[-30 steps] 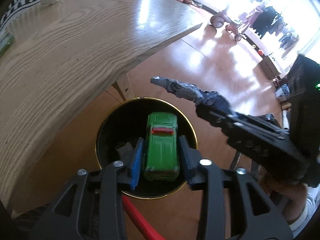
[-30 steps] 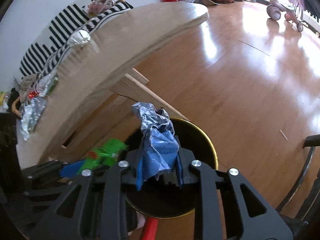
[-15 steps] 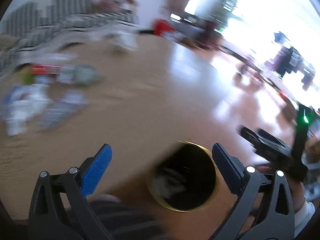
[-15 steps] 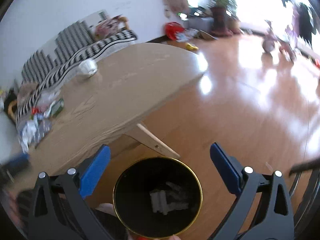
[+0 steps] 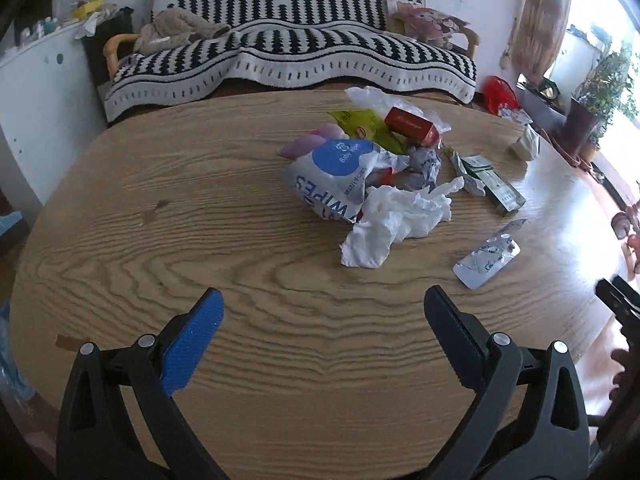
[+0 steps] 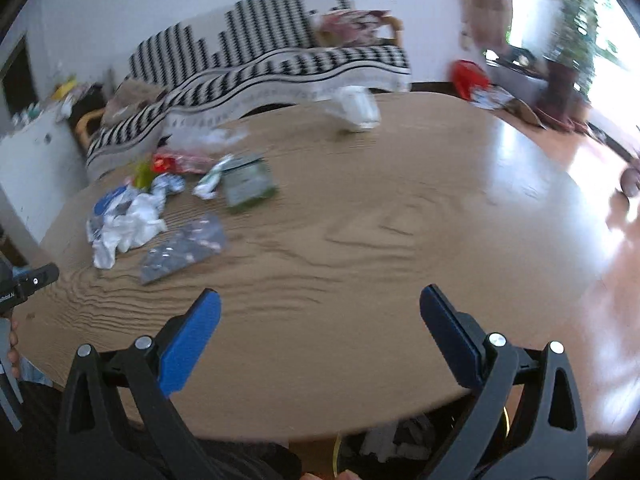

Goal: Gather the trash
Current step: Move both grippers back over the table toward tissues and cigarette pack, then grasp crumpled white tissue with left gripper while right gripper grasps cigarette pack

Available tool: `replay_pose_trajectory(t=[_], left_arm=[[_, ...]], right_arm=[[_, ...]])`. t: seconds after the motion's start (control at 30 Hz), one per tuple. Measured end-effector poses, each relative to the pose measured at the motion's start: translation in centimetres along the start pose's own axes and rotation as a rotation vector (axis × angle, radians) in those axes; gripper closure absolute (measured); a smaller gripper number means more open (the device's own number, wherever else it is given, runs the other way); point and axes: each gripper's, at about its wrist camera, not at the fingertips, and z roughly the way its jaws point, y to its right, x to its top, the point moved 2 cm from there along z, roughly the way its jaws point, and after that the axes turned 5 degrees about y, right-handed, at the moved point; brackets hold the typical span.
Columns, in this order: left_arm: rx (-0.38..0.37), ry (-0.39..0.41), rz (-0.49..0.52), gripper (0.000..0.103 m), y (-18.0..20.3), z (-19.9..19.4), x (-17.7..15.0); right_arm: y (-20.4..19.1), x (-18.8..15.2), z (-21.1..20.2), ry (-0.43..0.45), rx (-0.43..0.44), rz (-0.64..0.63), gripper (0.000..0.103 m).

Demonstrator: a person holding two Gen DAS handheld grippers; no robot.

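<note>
Wipes packet point(image 5: 334, 172): blue-and-white, crumpled, lying mid-table.
Tissue point(image 5: 396, 216): white, crumpled, touching the packet's near edge.
Blister pack point(image 5: 486, 262): silver, flat, apart to the right.
Red box point(image 5: 412, 126): behind the pile.

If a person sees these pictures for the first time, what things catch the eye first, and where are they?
The eye goes first to the heap of trash in the middle of the oval wooden table: a crumpled white tissue against a blue-and-white wipes packet, with a small red box behind. Behind the table stands a sofa under a black-and-white striped blanket. Low in each view, the left gripper and the right gripper are open and empty.
</note>
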Motion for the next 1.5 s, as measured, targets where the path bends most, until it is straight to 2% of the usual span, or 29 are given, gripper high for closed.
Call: replay_pose_trajectory(t=[0.23, 0.4, 0.53, 0.73, 0.83, 0.87, 1.0, 1.17, 1.2, 1.27, 1.3, 1.37, 1.5], left_arm=[[-0.074, -0.046, 0.026, 0.006, 2.4, 3.8, -0.1], [-0.119, -0.043, 0.037, 0.006, 3.8, 6.2, 1.2], [-0.124, -0.054, 0.042, 0.006, 4.4, 7.9, 2.0], [-0.133, -0.082, 0.017, 0.006, 4.9, 10.0, 2.3], [-0.101, -0.056, 0.060, 0.006, 5.7, 10.4, 2.3], [-0.095, -0.054, 0.071, 0.006, 5.8, 10.4, 2.2], [-0.099, -0.062, 0.099, 0.006, 6.1, 10.6, 2.2], [-0.131, -0.053, 0.080, 0.006, 5.7, 10.4, 2.2], [-0.134, -0.050, 0.075, 0.007, 5.6, 10.4, 2.2], [-0.141, -0.037, 0.073, 0.023, 5.6, 10.1, 2.3], [-0.142, -0.031, 0.077, 0.038, 5.6, 10.0, 2.4], [-0.148, -0.030, 0.070, 0.043, 5.5, 9.9, 2.3], [-0.147, -0.029, 0.067, 0.044, 5.4, 9.9, 2.4]], right_arm=[[-4.6, 2.3, 2.0, -0.024, 0.102, -0.044, 0.007], [-5.4, 4.1, 3.7, -0.014, 0.071, -0.092, 0.007], [-5.3, 6.2, 6.8, -0.020, 0.053, -0.115, 0.007], [-6.5, 8.0, 14.5, -0.158, 0.074, -0.184, 0.007], [-6.9, 7.4, 17.2, -0.233, 0.084, -0.241, 0.005], [-7.1, 7.3, 17.4, -0.207, 0.081, -0.283, 0.005], [-7.0, 8.0, 18.3, -0.240, 0.118, -0.307, 0.005], [-7.1, 8.6, 19.1, -0.270, 0.131, -0.331, 0.005], [-7.1, 8.6, 19.1, -0.265, 0.133, -0.330, 0.005], [-7.1, 8.6, 19.1, -0.253, 0.136, -0.328, 0.005], [-7.2, 8.9, 19.3, -0.251, 0.136, -0.329, 0.005], [-7.3, 8.9, 19.3, -0.249, 0.137, -0.329, 0.005], [-7.3, 8.6, 19.2, -0.251, 0.138, -0.332, 0.005]])
